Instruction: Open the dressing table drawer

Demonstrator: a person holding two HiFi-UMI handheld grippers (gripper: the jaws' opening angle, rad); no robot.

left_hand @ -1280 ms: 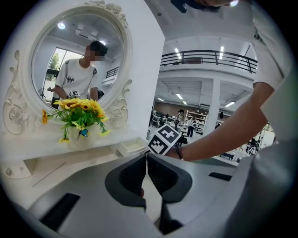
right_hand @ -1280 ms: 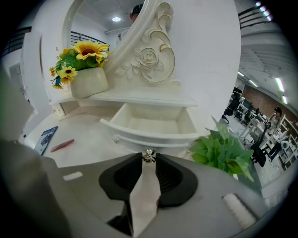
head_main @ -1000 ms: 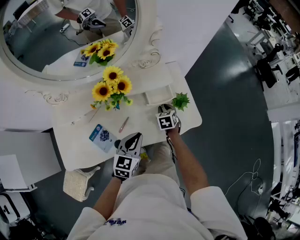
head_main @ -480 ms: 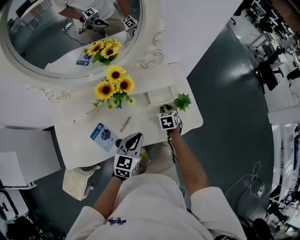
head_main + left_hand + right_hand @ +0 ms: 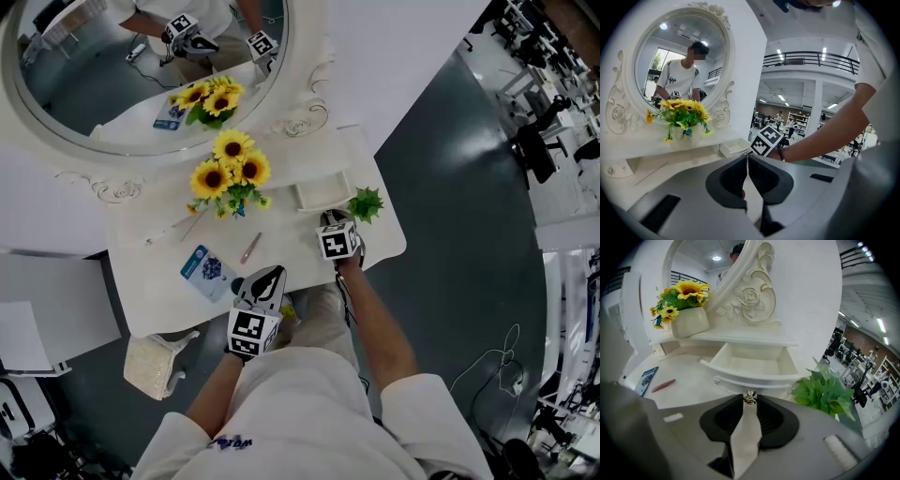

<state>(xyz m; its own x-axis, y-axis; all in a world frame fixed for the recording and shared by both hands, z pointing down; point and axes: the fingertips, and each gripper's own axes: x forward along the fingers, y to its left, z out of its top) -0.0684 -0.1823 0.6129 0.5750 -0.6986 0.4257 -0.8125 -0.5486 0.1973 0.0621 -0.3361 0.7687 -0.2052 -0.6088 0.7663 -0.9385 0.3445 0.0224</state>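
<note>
Leftward: left gripper [image 5: 747, 158] jaws pressed together, empty, near dressing table [image 5: 155, 286] front edge. Centre: drawer [image 5: 751, 377] standing open, bare tabletop before it; right gripper [image 5: 750, 402] jaws narrow, clamping knob [image 5: 750, 396]. Rightward: plant [image 5: 824, 392] just beside drawer corner.

In the head view's upper left, the mirror [image 5: 112, 84] stands behind the dressing table [image 5: 150, 295], with the sunflowers [image 5: 228, 173] on the tabletop just before it. The drawer [image 5: 321, 193] lies right of the sunflowers, with the plant [image 5: 365, 202] just beside it on the right. The packet [image 5: 206, 271] and pen [image 5: 248, 248] lie lower left of the drawer.
</note>
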